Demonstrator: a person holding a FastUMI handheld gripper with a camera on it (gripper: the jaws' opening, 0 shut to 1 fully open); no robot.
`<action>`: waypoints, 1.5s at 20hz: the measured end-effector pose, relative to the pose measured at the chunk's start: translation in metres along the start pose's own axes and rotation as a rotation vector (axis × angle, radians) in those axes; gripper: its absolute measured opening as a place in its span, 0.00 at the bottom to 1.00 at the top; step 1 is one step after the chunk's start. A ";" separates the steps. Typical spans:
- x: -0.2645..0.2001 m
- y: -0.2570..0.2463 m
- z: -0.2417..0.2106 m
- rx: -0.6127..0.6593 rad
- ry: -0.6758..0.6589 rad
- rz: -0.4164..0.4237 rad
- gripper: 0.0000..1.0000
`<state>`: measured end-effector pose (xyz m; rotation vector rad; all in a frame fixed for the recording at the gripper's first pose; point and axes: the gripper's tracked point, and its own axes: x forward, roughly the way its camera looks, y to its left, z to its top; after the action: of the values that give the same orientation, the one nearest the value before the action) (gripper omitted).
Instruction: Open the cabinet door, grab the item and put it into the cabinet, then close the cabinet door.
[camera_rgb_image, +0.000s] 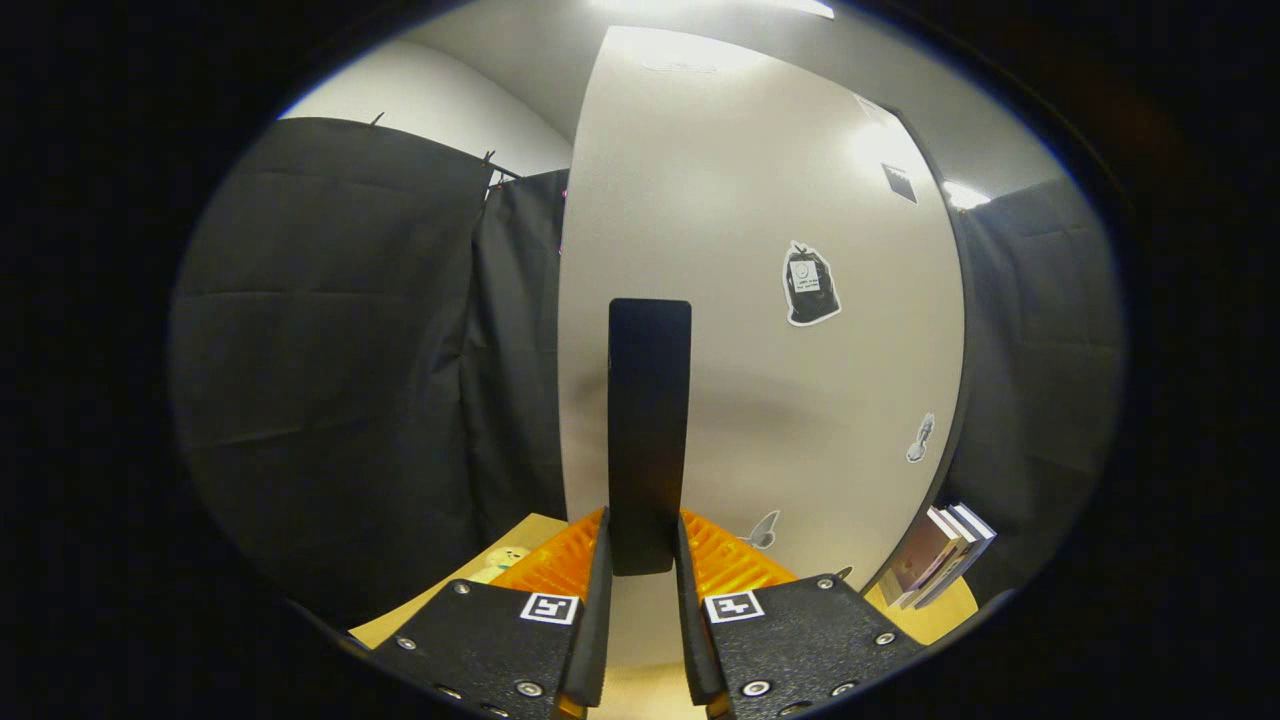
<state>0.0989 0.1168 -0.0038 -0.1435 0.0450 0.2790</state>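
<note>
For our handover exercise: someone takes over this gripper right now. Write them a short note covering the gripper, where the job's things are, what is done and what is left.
Gripper: its fingers sit either side of the black door handle; whether both press on it cannot be told.
Cabinet door: pale, with stickers, right in front of the fingers; how far open is unclear.
Item: a pale soft toy lies on the wooden table, to the left of the fingers. Books lean at the door's right.
Done: handle reached.
Left: open the door, put the toy in, close the door.
</note>
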 end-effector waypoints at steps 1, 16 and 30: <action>-0.002 -0.001 0.000 0.008 -0.006 0.020 0.29; -0.027 -0.025 -0.003 -0.009 -0.034 0.498 0.28; -0.049 -0.070 -0.005 0.001 -0.040 0.507 0.31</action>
<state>0.0710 0.0364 0.0041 -0.1239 0.0417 0.7880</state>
